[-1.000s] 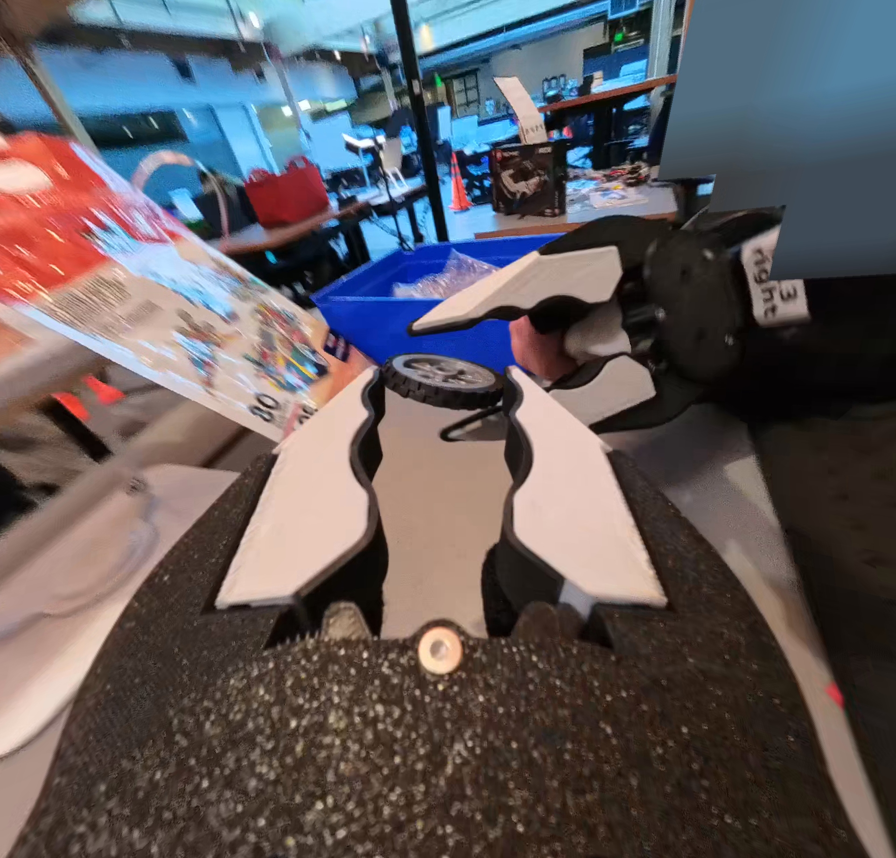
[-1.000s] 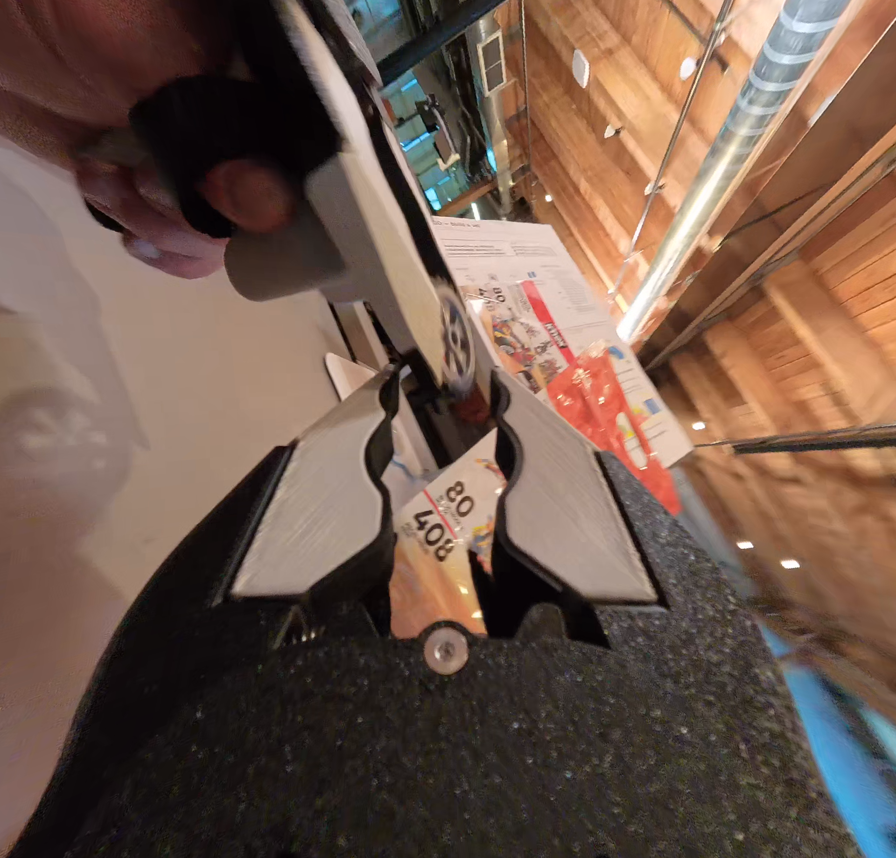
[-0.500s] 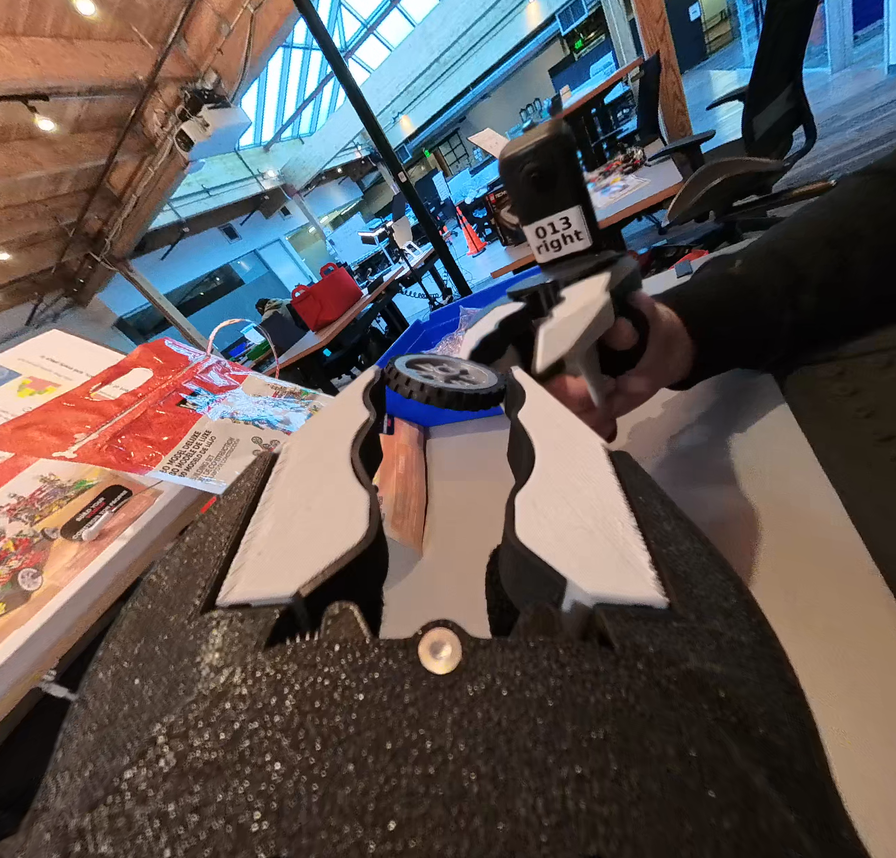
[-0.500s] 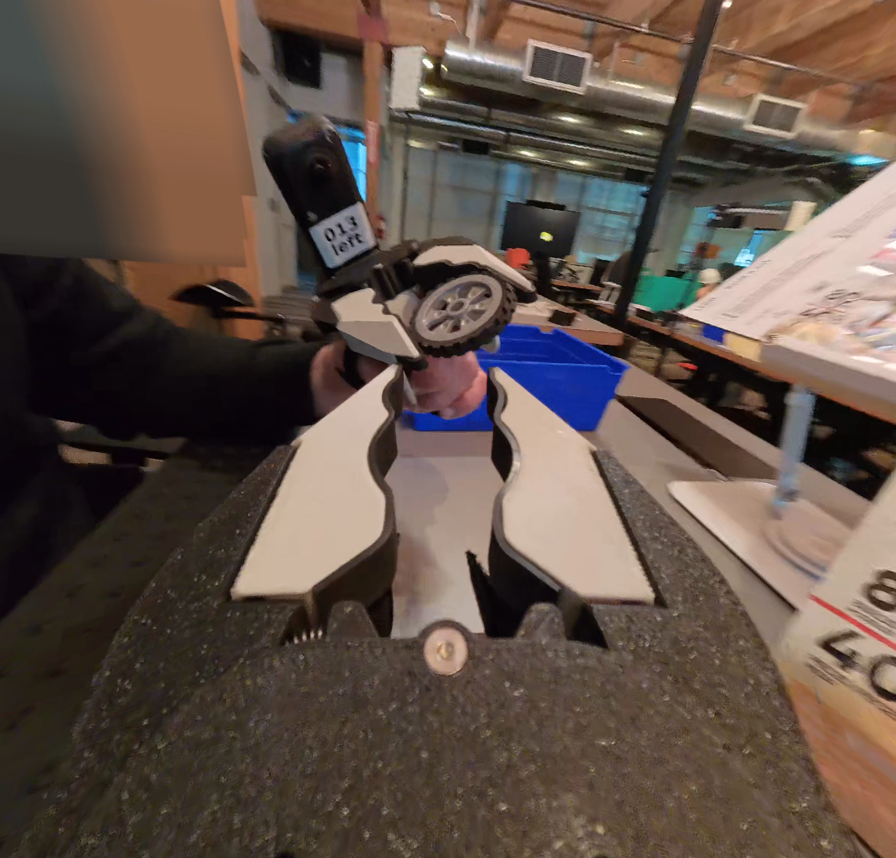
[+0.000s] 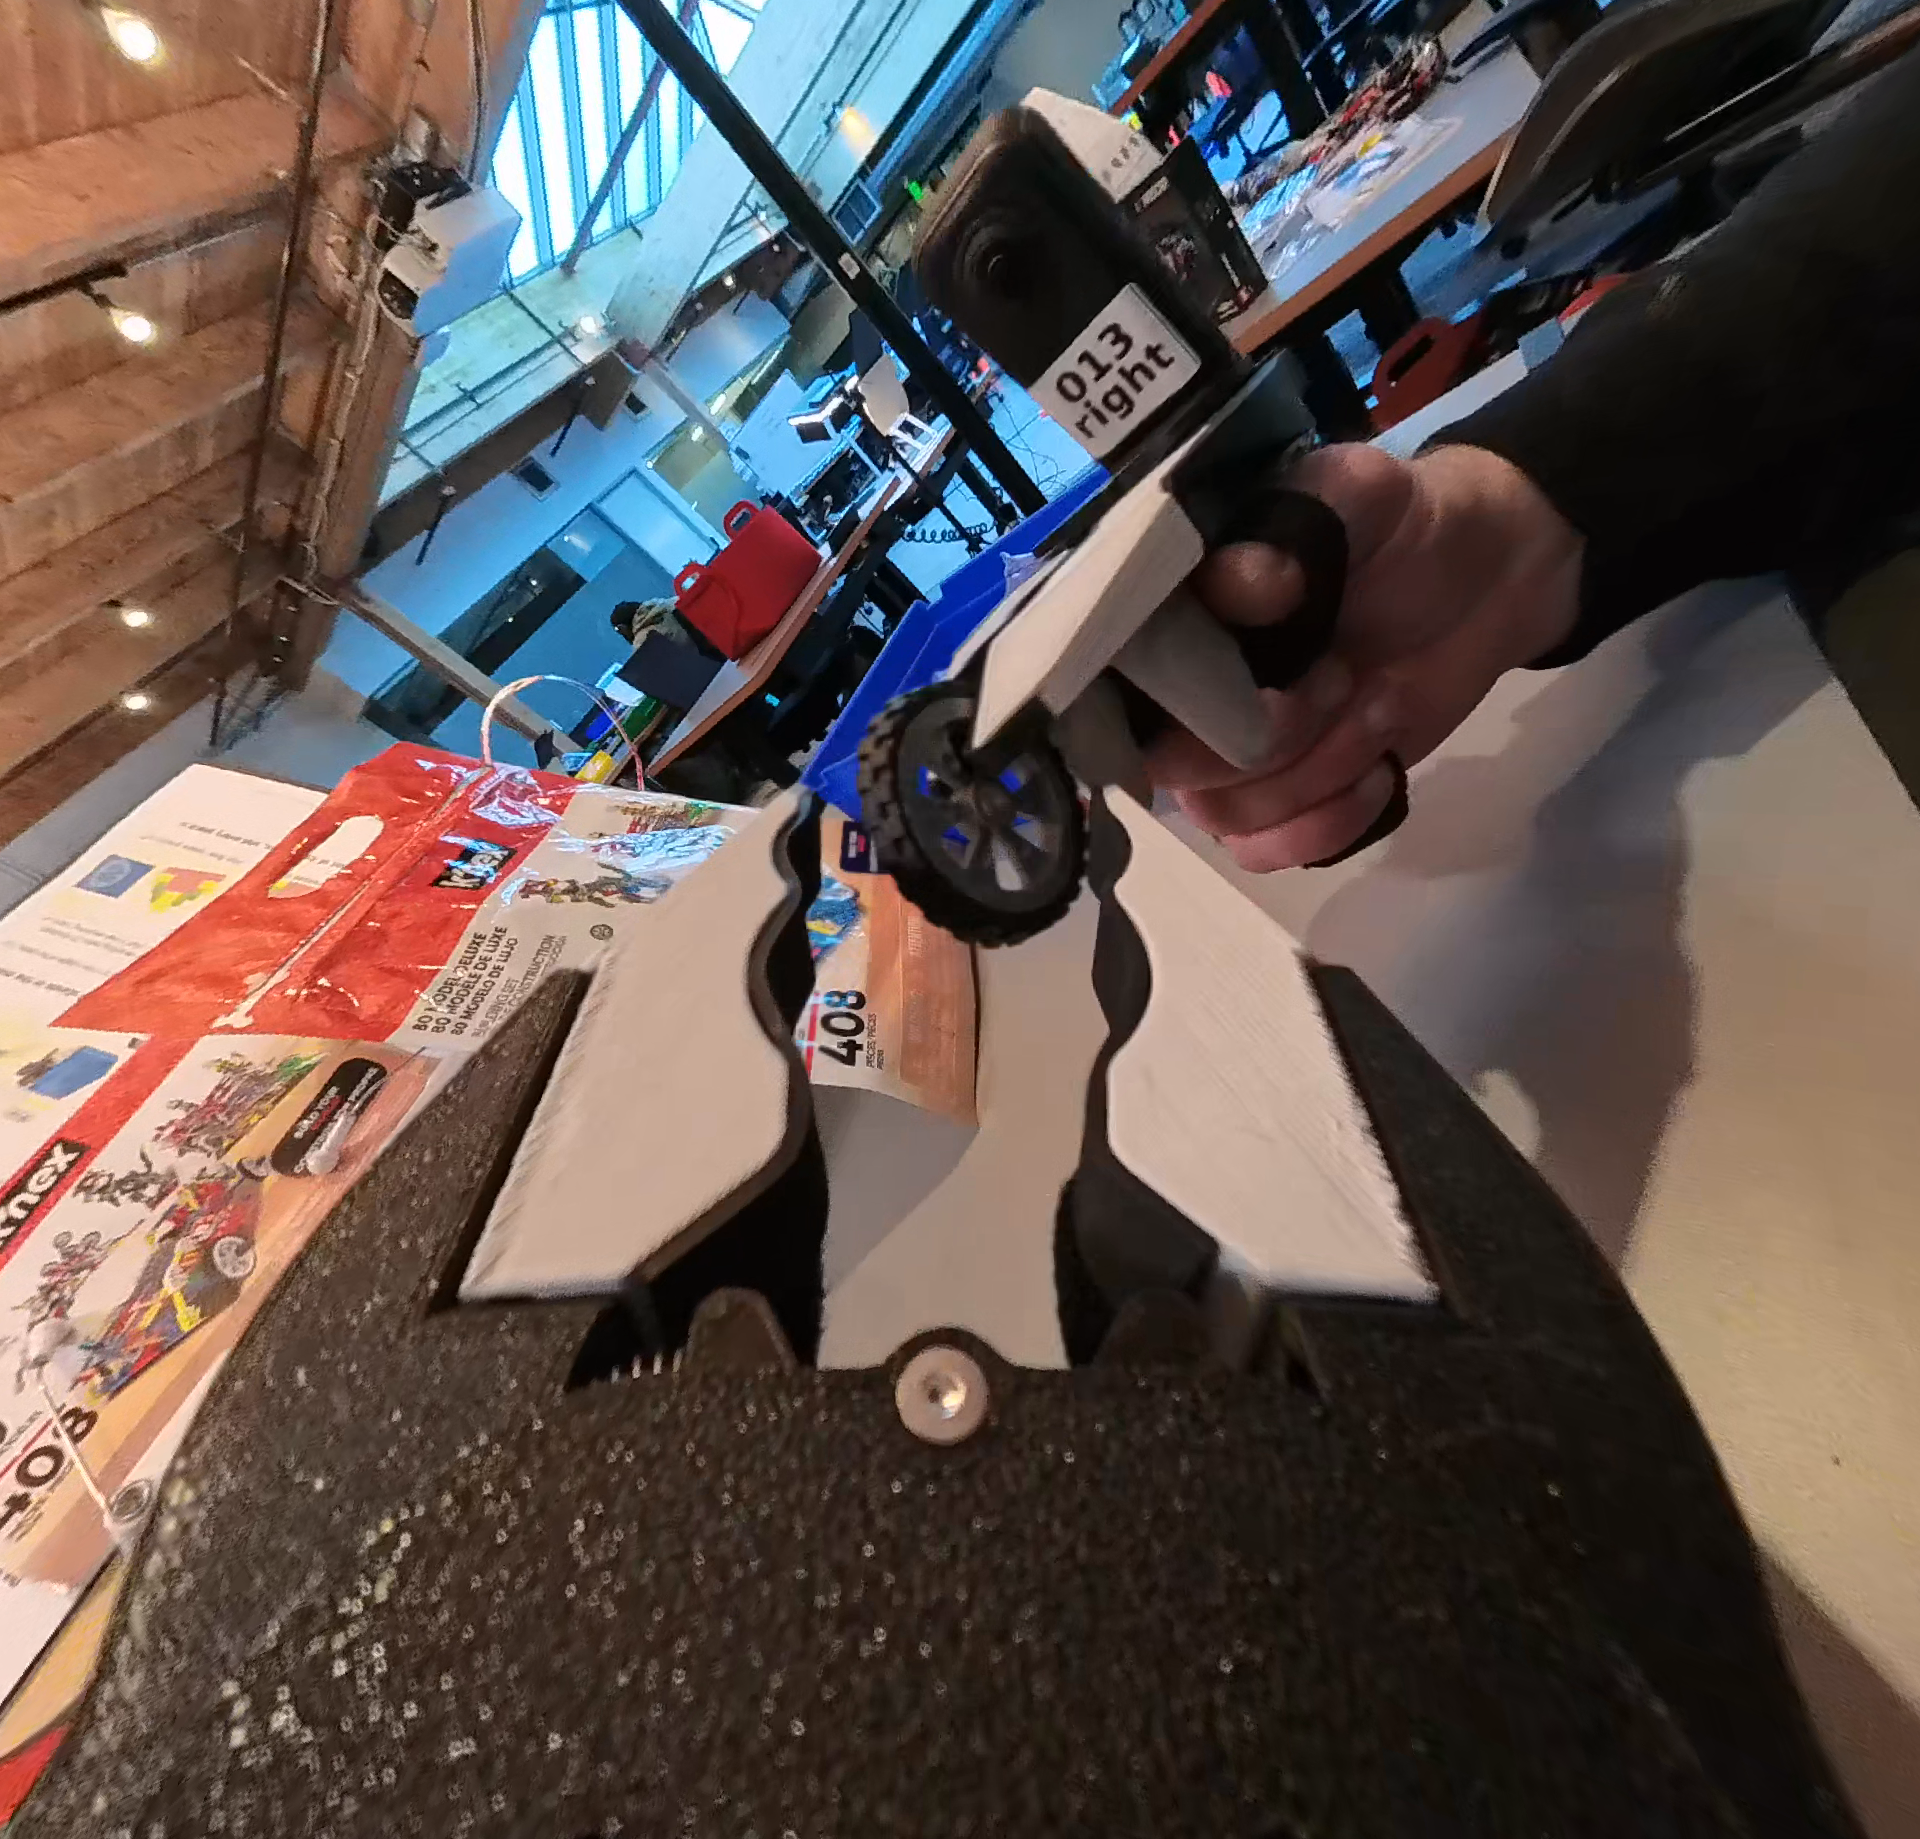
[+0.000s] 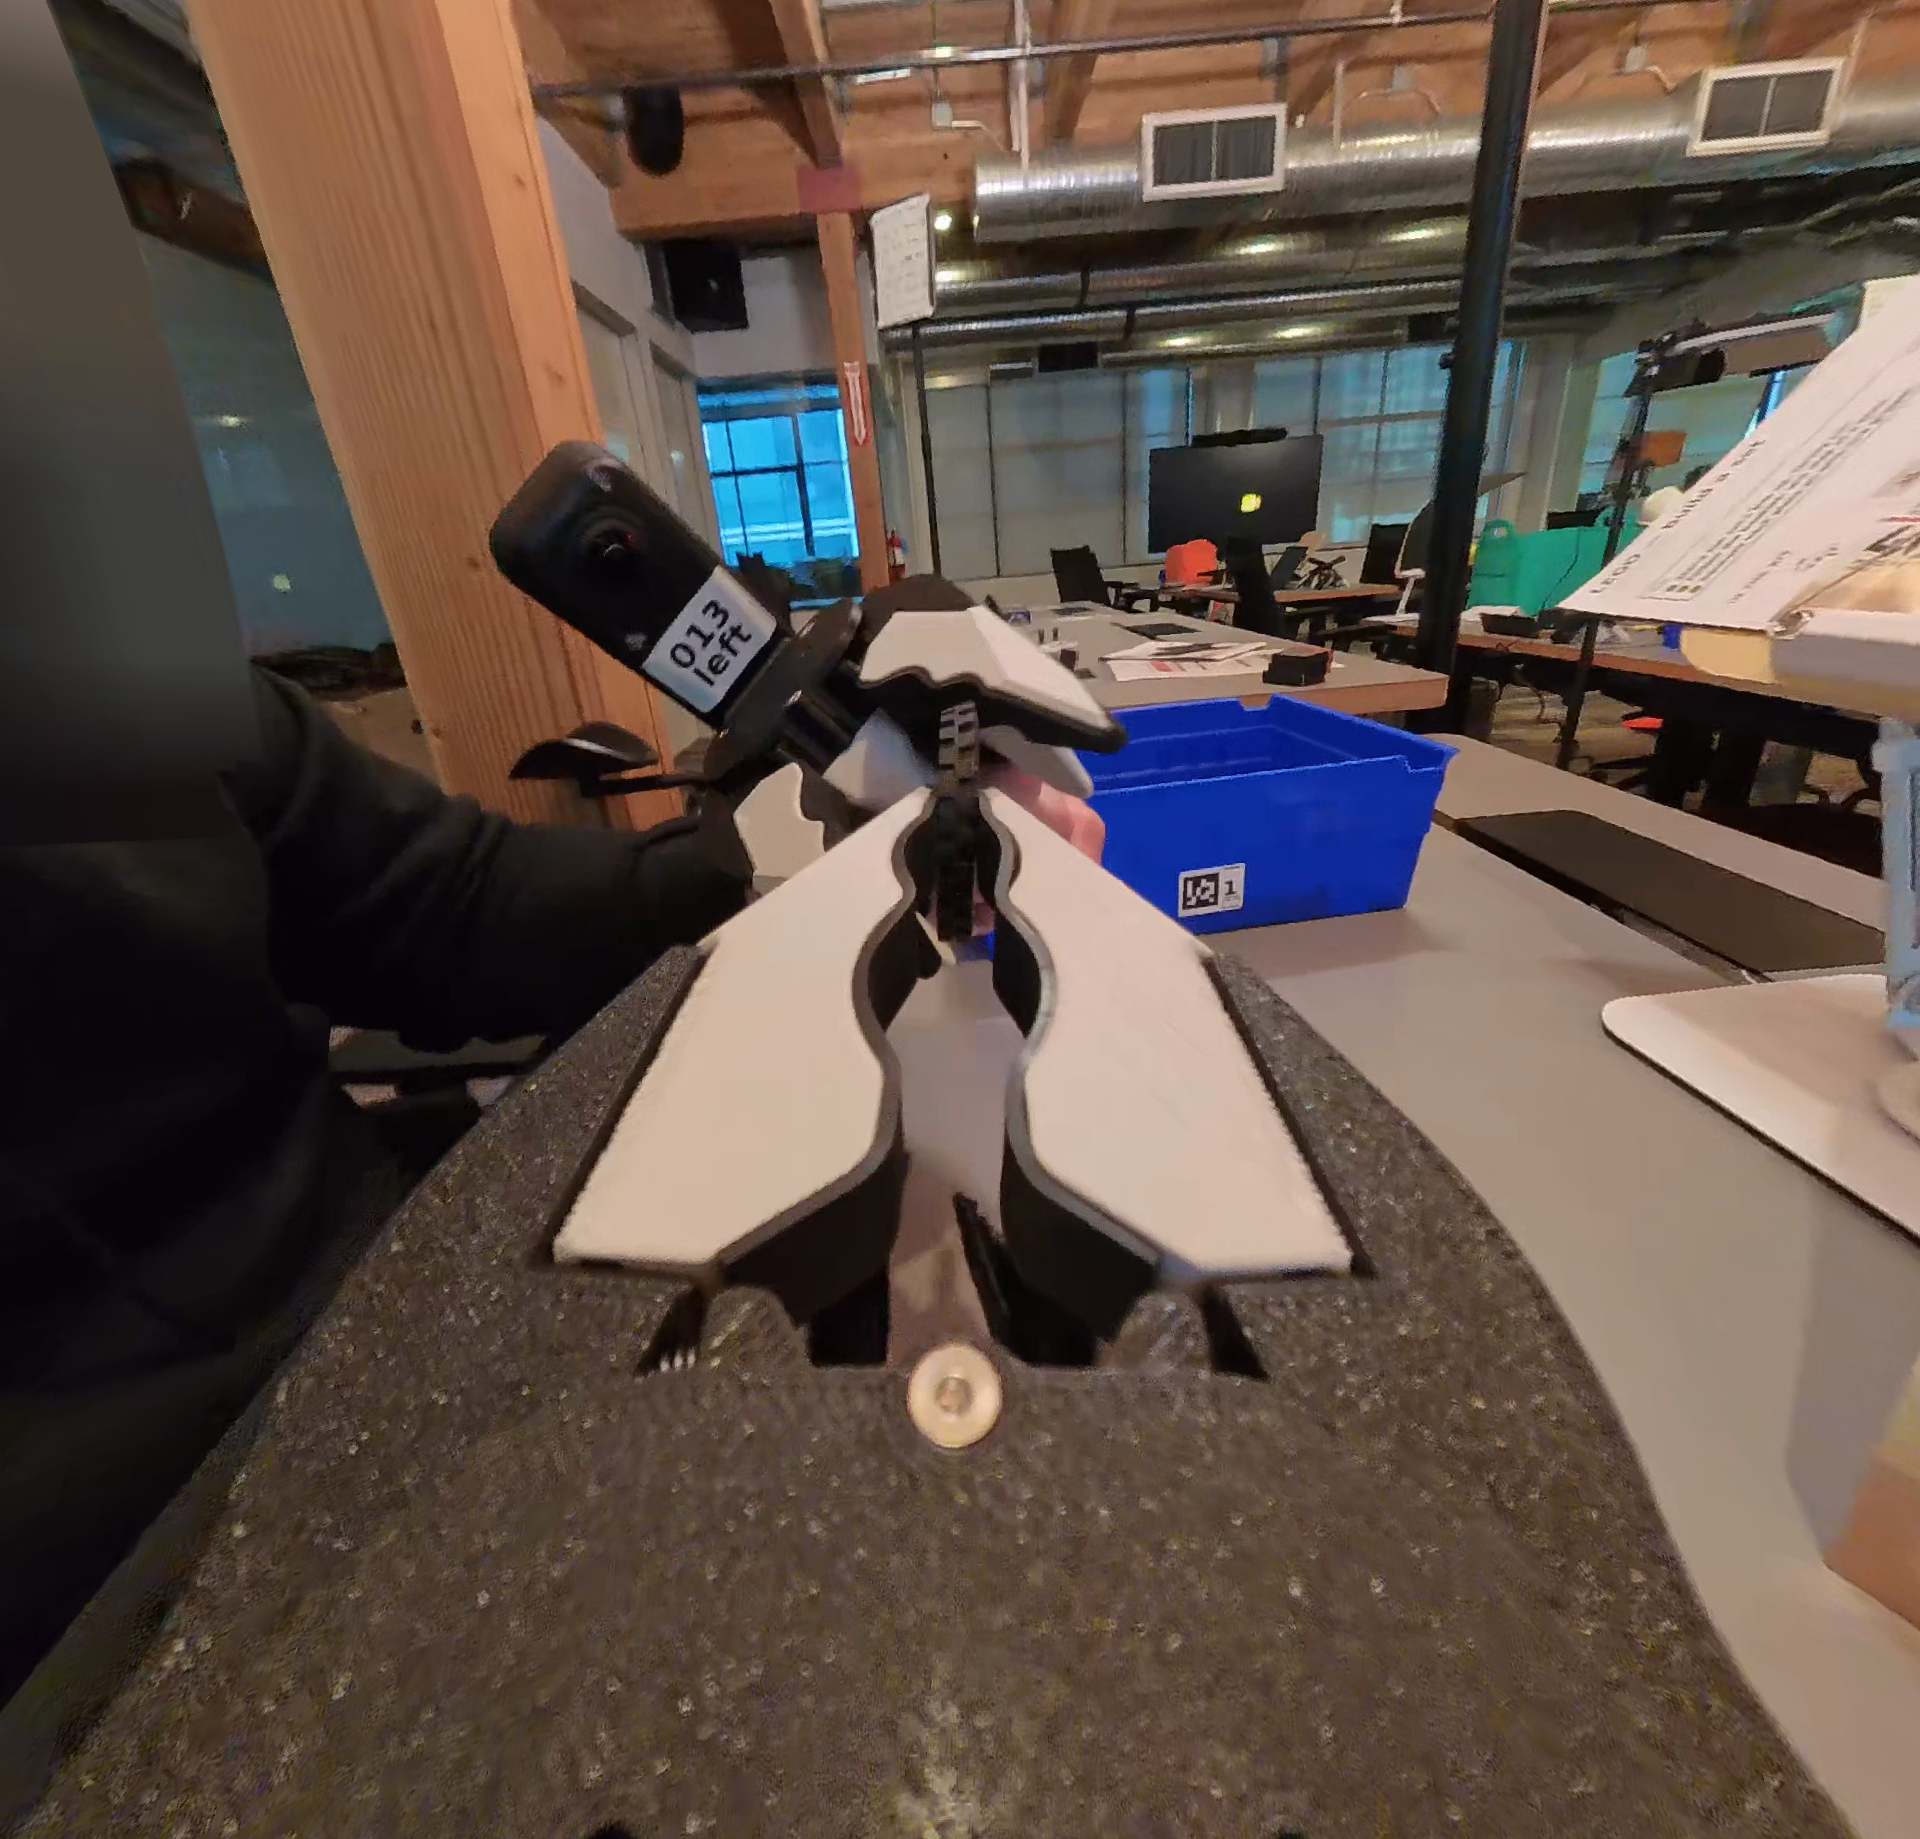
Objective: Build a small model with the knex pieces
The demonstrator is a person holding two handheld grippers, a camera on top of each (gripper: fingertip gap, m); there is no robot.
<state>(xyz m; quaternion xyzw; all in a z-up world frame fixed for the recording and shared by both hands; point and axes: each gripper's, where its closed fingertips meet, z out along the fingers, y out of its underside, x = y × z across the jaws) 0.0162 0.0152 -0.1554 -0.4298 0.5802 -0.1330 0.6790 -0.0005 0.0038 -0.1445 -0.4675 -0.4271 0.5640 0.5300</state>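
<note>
Surface: grey table (image 6: 1558, 1114) with a blue bin (image 6: 1262, 813) and a printed toy box (image 5: 208, 1218).
Room: open workshop, timber ceiling, desks behind.
Right gripper (image 6: 954, 859): clamped edge-on across the black toy wheel (image 5: 971, 825).
Left gripper (image 5: 940, 833): spread wide, gripping nothing; half a second ago it held the wheel.

Writing shows in several places, none copied here. A white sticker (image 5: 1117, 381) with black characters sits on the camera of the farther gripper, and a matching sticker (image 6: 712, 646) on the other camera. A red bag (image 5: 343, 896) and a toy box (image 5: 894, 1010) on the counter carry print and numbers. A blue bin (image 6: 1299, 802) bears a square-code label (image 6: 1210, 890). A propped sheet (image 6: 1787, 501) holds small print.
</note>
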